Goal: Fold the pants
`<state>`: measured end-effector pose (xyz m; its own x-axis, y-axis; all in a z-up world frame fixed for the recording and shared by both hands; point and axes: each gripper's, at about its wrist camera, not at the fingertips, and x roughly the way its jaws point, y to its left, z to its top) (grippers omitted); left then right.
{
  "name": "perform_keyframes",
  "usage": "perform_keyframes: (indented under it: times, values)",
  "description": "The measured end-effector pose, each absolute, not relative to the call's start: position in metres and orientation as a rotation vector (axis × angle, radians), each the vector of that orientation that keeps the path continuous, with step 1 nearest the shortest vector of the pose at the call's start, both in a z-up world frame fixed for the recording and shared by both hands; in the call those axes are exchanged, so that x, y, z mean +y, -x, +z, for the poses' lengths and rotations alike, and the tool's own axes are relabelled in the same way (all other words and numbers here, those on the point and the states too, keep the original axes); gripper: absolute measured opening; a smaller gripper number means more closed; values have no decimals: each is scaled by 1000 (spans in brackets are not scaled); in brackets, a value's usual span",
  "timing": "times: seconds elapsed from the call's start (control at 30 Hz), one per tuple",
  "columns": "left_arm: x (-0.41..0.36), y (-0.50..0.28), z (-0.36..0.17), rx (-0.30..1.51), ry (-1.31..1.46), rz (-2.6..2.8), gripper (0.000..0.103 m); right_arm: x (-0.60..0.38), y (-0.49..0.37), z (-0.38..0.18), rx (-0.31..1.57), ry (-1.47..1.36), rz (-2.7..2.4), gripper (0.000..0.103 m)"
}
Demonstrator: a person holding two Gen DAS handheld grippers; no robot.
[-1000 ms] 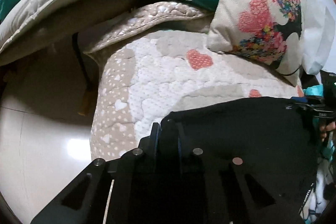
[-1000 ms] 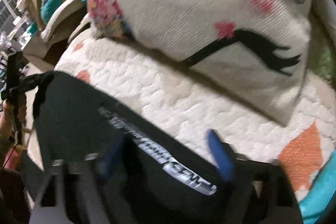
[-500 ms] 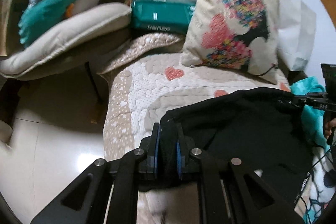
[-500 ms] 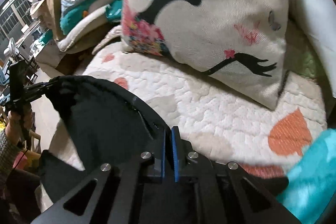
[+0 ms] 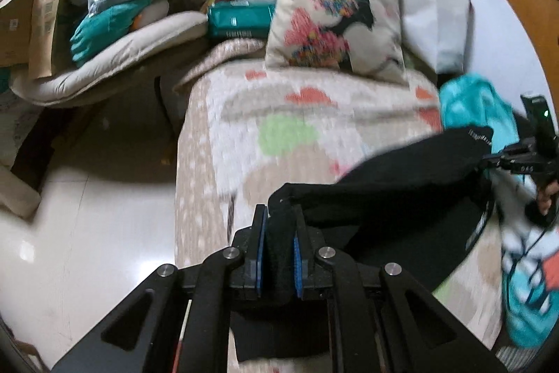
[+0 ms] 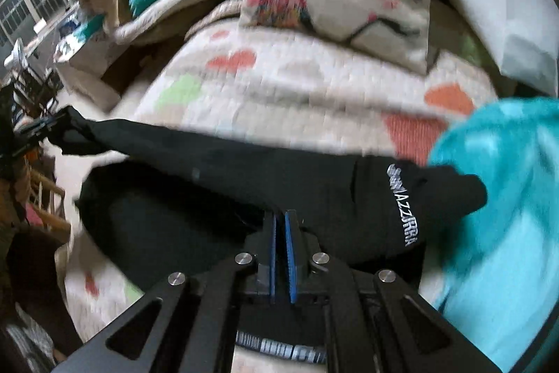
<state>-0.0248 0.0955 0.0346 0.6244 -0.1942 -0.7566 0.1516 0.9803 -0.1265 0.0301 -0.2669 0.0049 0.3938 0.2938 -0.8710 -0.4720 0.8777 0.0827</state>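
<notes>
Black pants (image 5: 401,177): soft, limp, light; likely to sag wherever unsupported, best taken at edges or corners (waistband with white lettering looks the firmest hold). Held lifted just above the heart-print bed quilt (image 5: 279,100), stretched between two grips, lower part slumped onto the quilt. Left gripper (image 5: 279,250): fingers narrow, clamped on a thick bunch of black cloth; level, aimed toward the cushion (image 5: 335,23). Right gripper (image 6: 279,250): fingers nearly together, pinching a thin fold; teal cloth (image 6: 506,215) just beside.

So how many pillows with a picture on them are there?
1. The picture pillow stands at the far end of the quilt; the clutter beyond may hide more.
</notes>
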Motion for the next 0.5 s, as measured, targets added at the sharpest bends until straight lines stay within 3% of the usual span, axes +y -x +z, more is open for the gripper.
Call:
perform_keyframes:
  times: [0.2,0.37,0.4,0.43,0.5]
  values:
    - [72,63,-10,1025,-101,-155,15,-260,15,-35,1205,338,458,6]
    - [61,90,1,1042,-190,-142,19,-258,29,-52,1279,448,392,10]
    - [62,96,7,1041,-182,-143,21,-259,30,-49,1268,460,377,20]
    - [65,101,13,1041,-169,-144,23,-261,31,-45,1255,465,365,41]
    - [73,110,26,1038,-139,-143,24,-264,34,-34,1211,462,346,68]
